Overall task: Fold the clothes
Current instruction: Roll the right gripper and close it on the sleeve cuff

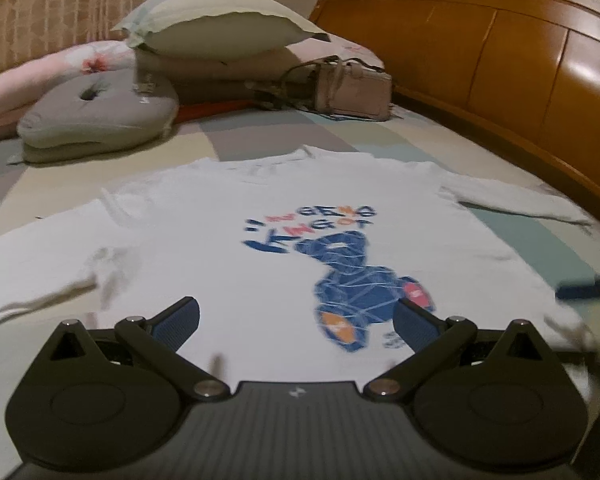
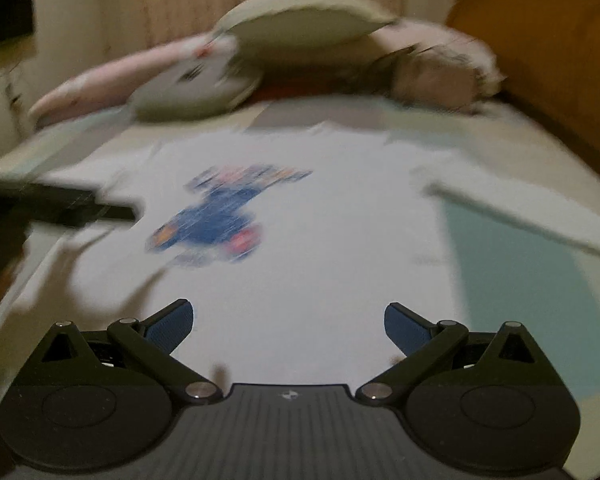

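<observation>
A white long-sleeved T-shirt with a blue picture and blue and red letters (image 1: 228,264) lies flat and face up in the middle of the bed with the checked sheet in soft green, grey and cream (image 1: 540,240). Its neck points to the far end of the bed and both sleeves are spread out to the sides.

The left gripper (image 1: 296,318) is over the shirt's bottom edge. Its blue-padded fingers (image 1: 178,320) are spread wide and hold nothing. The right gripper (image 2: 288,322) is over the bottom edge too, wide apart and empty; that view is blurry.

At the far end lie a round grey cushion (image 1: 100,116), a pale pillow (image 1: 216,20) and a pinkish handbag (image 1: 352,88). A brown wooden headboard (image 1: 500,52) runs along the right edge.
</observation>
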{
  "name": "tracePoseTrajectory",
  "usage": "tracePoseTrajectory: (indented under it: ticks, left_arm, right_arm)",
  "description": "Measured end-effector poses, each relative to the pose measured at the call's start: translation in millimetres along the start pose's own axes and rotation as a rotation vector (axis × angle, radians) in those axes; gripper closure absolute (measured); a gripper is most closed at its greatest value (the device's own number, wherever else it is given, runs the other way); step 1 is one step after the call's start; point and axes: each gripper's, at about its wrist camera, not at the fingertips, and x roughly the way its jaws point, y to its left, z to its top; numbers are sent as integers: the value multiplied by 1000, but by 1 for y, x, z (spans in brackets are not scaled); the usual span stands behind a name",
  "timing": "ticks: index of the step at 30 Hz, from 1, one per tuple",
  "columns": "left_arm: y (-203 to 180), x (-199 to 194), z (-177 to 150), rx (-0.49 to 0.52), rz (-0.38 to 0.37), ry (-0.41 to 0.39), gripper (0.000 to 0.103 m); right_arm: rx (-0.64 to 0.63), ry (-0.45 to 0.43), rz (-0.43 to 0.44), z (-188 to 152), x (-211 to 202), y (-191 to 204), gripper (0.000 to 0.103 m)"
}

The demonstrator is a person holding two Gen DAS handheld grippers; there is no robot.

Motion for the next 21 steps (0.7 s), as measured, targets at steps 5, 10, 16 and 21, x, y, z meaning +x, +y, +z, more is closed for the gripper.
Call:
tracePoseTrajectory:
  ticks: [5,10,16,21]
  left_arm:
    - [-21,4,-6,69,-46,-6,1]
    - [-38,12,-12,159,-76,2,1]
    - [-53,19,-15,208,-130,24,1]
    - [-55,26,-19,219,-130,48,1]
  right_arm:
    - [151,-60,-115,13,-4,-78,0]
    - [322,-83,-174,15,-3,-157,0]
    - [544,-112,-202,3,-4,-233,0]
    - [637,-96,-166,-3,14,-271,0]
